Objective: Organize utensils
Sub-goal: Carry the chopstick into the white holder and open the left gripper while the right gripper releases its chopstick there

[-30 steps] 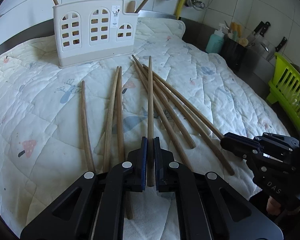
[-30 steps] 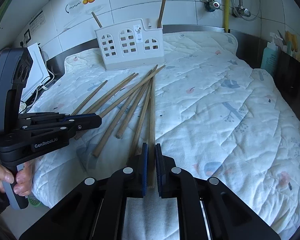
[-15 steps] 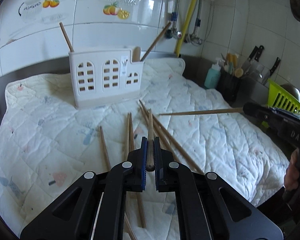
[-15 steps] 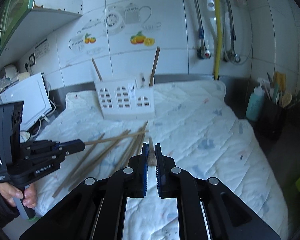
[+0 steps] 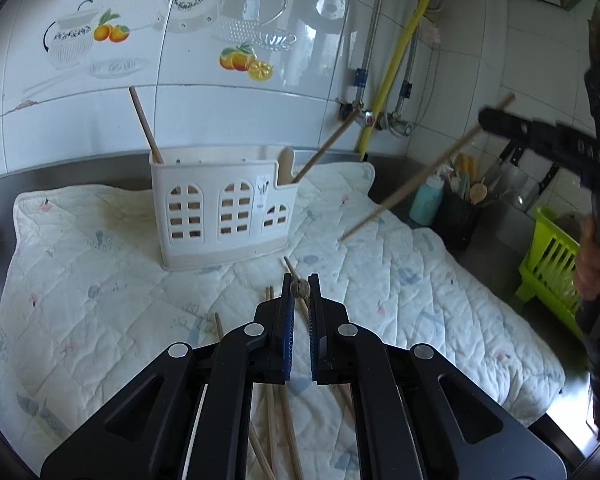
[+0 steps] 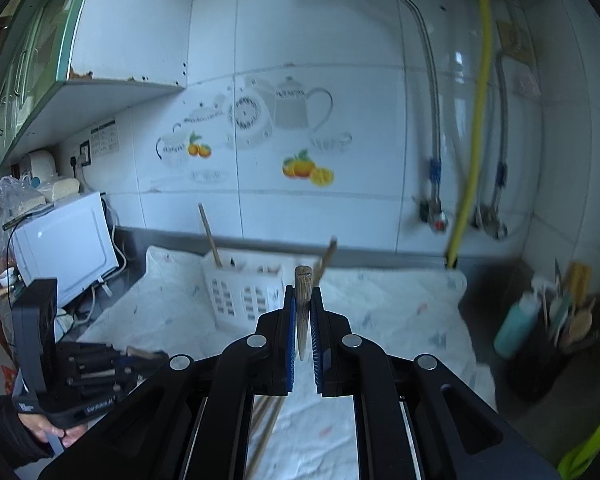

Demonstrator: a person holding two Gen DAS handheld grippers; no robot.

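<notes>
My left gripper (image 5: 300,286) is shut on a wooden chopstick (image 5: 299,290) that points straight at the camera, so only its end shows. My right gripper (image 6: 303,298) is shut on another wooden chopstick (image 6: 302,308), also seen end-on. From the left wrist view that right-hand chopstick (image 5: 424,170) hangs tilted in the air above the quilt. The white utensil holder (image 5: 220,216) stands upright at the back of the quilted mat (image 5: 80,280), with two chopsticks and a wooden spoon in it. Several loose chopsticks (image 5: 278,420) lie on the mat below my left gripper.
A dark caddy of utensils (image 5: 460,212) and a teal bottle (image 5: 426,200) stand at the right by the wall. A green dish rack (image 5: 552,256) sits at the far right. A white microwave (image 6: 64,248) stands left of the mat. Pipes and taps (image 5: 380,120) run down the tiled wall.
Both grippers have risen from the mat, each lifting one chopstick off the pile. The views tilted up from the quilt to the tiled wall. The right one climbed higher.
</notes>
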